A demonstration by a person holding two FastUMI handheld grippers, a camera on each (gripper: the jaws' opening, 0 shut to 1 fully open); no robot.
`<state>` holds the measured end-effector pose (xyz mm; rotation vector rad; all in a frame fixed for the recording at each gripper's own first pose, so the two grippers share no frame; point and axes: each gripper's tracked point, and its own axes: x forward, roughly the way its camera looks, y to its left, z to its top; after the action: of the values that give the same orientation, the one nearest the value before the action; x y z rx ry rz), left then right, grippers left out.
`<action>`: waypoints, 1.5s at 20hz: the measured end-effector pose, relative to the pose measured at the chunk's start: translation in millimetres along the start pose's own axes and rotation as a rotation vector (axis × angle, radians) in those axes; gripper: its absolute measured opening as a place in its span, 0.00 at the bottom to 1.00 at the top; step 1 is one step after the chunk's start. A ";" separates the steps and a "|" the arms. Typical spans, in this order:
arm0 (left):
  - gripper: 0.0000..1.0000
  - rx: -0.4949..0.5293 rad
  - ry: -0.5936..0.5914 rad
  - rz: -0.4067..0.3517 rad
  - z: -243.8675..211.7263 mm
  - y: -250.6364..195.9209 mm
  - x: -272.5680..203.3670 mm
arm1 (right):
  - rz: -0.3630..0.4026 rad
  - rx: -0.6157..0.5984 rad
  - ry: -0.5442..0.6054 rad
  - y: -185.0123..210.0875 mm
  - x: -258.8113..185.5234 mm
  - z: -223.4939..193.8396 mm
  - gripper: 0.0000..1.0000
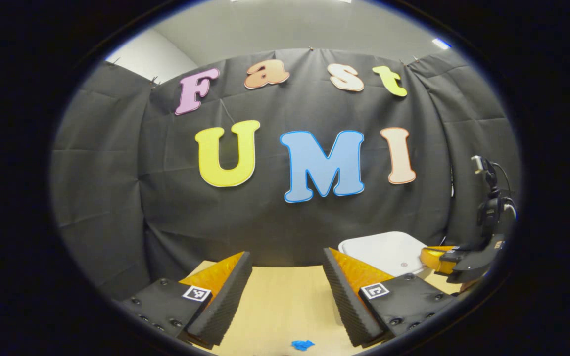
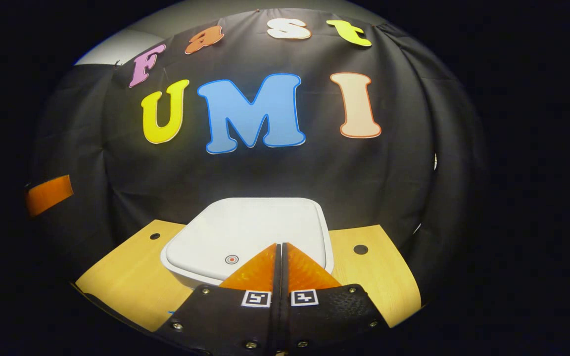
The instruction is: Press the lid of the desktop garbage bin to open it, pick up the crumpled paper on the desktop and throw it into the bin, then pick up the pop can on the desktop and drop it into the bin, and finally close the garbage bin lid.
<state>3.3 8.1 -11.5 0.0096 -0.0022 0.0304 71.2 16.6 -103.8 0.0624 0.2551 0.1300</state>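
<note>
The right gripper [image 2: 281, 247], jaws pressed together on nothing, sits just over the bin lid [image 2: 245, 232], by its near edge, while the left gripper [image 1: 287, 269], jaws wide, is farther off.

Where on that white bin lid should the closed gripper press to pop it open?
Probably on the small round mark near the lid's front edge, coming straight down from above: the lid lies flat and shut, and the right gripper, fingers together, already hangs beside that mark.

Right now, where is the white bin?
The white bin sits lid-closed on the wooden desk against the black cloth, straight ahead of the right gripper, whose shut tips hover above its lid.
</note>
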 end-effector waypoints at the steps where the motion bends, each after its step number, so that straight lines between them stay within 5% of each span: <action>1: 0.95 -0.004 -0.002 -0.002 0.6 -0.5 -0.8 | 0.001 -0.002 0.002 0.3 0.0 -1.5 0.01; 12: 0.95 0.003 -0.025 -0.020 10.3 -7.2 -9.5 | -0.010 -0.064 -0.144 4.5 -15.1 34.6 0.00; 18: 0.95 -0.005 -0.013 -0.017 7.7 -5.8 -10.1 | 0.083 -0.024 -0.032 29.9 -5.9 12.2 0.00; 30: 0.96 -0.026 0.024 -0.021 -4.1 -8.4 0.2 | 0.116 0.010 0.047 40.6 1.8 -8.3 0.01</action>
<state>3.7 -0.2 -15.7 -0.0171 0.0211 0.0094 65.9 57.4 -109.0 0.0844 0.2989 0.2462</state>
